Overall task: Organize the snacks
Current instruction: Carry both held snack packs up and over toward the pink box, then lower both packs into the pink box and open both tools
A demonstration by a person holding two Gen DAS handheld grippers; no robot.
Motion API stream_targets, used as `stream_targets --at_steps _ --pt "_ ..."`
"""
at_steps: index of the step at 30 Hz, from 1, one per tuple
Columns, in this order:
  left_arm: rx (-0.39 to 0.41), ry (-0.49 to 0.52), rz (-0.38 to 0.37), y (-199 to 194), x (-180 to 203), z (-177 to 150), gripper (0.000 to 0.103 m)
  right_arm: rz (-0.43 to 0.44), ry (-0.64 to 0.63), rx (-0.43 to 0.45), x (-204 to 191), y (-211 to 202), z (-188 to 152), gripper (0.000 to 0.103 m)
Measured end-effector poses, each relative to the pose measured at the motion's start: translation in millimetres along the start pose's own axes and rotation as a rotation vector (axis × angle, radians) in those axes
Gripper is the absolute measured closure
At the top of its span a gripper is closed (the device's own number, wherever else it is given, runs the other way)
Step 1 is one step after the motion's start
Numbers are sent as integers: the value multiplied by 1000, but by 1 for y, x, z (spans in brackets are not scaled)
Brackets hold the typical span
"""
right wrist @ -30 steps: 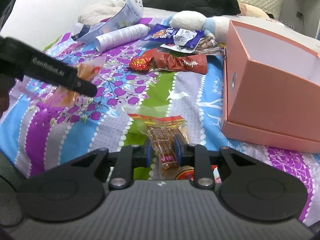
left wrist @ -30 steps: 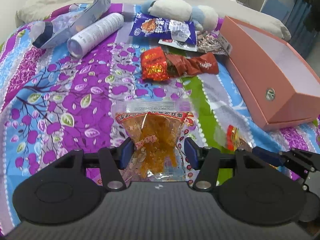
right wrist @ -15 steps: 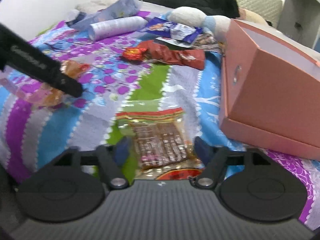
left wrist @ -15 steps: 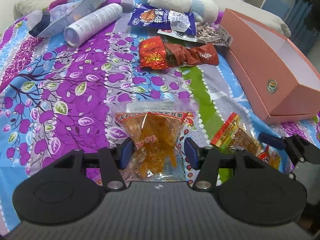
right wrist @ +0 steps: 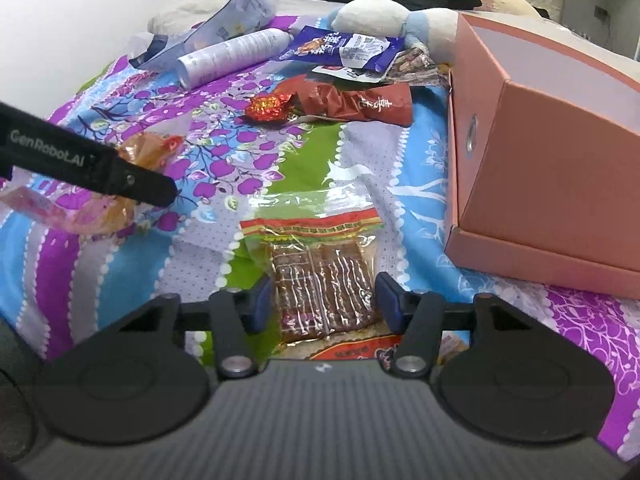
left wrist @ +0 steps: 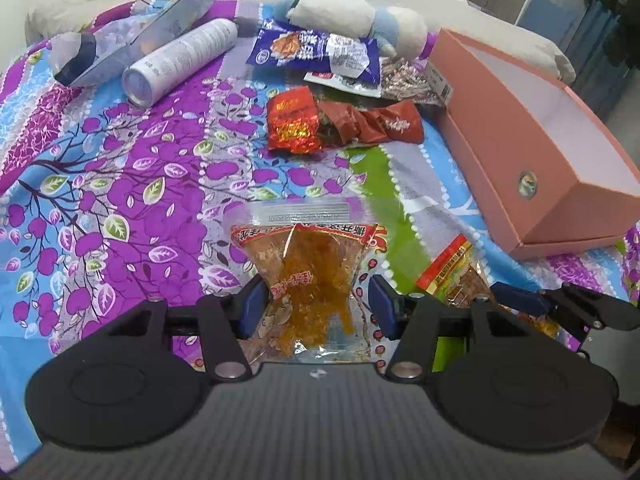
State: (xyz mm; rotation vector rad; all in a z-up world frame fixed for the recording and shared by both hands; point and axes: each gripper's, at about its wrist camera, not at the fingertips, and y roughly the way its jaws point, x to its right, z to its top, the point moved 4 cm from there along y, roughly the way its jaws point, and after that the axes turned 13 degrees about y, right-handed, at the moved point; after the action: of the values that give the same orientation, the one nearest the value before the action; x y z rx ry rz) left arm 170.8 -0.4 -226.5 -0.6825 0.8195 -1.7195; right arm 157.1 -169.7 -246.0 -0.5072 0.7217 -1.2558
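My left gripper [left wrist: 318,306] is shut on a clear bag of orange snack [left wrist: 312,272], pinching it at the waist just above the bedspread. From the right wrist view, the left finger [right wrist: 120,176] shows with that orange bag [right wrist: 148,152] behind it. My right gripper [right wrist: 324,300] straddles a flat pack of brown snack strips [right wrist: 324,284] lying on the bedspread. Its jaws are closing, and the pads stand just beside the pack's edges without squeezing it. The same pack [left wrist: 452,268] appears at the lower right of the left wrist view.
An open pink box [right wrist: 560,160] stands to the right, close to the brown pack. Farther back lie red foil packets [left wrist: 296,124], a dark red wrapper [left wrist: 380,124], a purple snack bag [left wrist: 316,52], a white tube [left wrist: 180,60] and a plush toy [left wrist: 352,16].
The right gripper released its narrow pinch on the brown pack, spread wide so the pack lay flat, then narrowed around it. The left gripper kept its hold on the orange bag.
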Motion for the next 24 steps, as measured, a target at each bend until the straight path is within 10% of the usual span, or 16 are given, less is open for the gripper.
stream_targets --at_steps 24 --pt "194 47 -60 -101 57 73 42 -95 121 290 10 -138 74 46"
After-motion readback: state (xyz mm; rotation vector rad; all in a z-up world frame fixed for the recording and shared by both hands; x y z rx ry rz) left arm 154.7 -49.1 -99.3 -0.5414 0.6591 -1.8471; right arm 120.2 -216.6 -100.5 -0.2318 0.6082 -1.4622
